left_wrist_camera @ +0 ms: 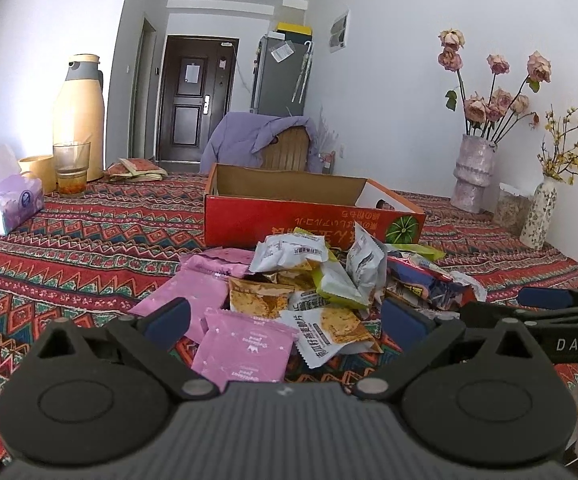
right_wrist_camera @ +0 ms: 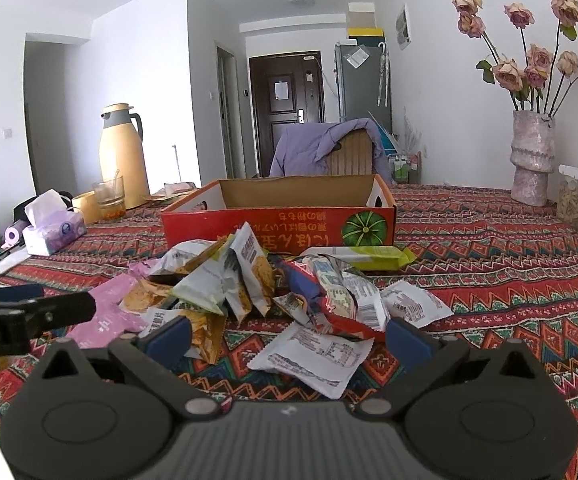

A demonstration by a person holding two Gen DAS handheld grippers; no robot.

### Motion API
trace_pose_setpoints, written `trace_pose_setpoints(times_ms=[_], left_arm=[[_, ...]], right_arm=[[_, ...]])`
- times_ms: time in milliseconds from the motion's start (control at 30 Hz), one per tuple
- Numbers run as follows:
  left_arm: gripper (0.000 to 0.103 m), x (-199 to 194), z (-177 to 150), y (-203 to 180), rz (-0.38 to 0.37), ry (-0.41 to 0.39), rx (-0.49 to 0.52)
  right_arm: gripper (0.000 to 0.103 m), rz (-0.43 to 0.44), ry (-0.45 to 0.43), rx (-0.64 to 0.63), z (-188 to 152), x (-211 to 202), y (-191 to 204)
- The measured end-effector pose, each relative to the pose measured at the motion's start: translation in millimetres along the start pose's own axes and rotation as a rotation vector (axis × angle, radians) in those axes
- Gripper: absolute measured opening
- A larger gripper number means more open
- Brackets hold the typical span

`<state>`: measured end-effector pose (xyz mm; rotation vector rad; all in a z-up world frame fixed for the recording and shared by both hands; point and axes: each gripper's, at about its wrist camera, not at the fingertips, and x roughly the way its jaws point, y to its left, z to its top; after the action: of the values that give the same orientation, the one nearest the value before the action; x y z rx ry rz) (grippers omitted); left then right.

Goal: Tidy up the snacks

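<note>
Crinkly foil and plastic film throughout: a loose heap of snack packets point(left_wrist_camera: 309, 280) on the patterned tablecloth point(left_wrist_camera: 89, 248), just in front of the open red cardboard box point(left_wrist_camera: 289, 216), whose visible interior looks bare. Nothing packed yet, by the look of it.

Left gripper point(left_wrist_camera: 285, 316) spread wide and empty, hovering low over the near edge of the heap, straddling a pink sachet point(left_wrist_camera: 245, 352) and a white cracker packet point(left_wrist_camera: 329, 332). Right gripper point(right_wrist_camera: 289, 336) likewise spread and empty, framing a white packet lying label-side up point(right_wrist_camera: 313, 356) beside a red and blue wrapper point(right_wrist_camera: 329, 300).

Likely handling: very light, puffed with air, slick and yielding, so prone to skidding or squirting out of a flat squeeze. Contents probably brittle crackers or crisps; gentle pressure advisable. Best hold probably at a crimped end seam or a corner standing proud of the heap, not across the pillowed middle. Flat-lying sachets harder to get under.

Writing: "DAS" on the right gripper's body as seen from the left wrist; a partial "bot.AI" on the left gripper as seen from the right wrist. Yellow characters printed upside down on the box front, beside a green pumpkin picture point(right_wrist_camera: 365, 228); not confidently readable. Packet print too small to make out.
</note>
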<state>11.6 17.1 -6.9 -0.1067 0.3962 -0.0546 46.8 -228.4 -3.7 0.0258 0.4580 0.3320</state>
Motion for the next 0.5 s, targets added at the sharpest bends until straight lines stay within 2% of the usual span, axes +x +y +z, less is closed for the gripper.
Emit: trace_pose_setpoints(times_ms=[500], left_arm=[[0.103, -2.6, -3.9, 1.8, 0.013, -0.014, -0.014]], right_arm=[[0.103, 0.017, -0.001, -0.009, -2.1, -0.3, -0.2]])
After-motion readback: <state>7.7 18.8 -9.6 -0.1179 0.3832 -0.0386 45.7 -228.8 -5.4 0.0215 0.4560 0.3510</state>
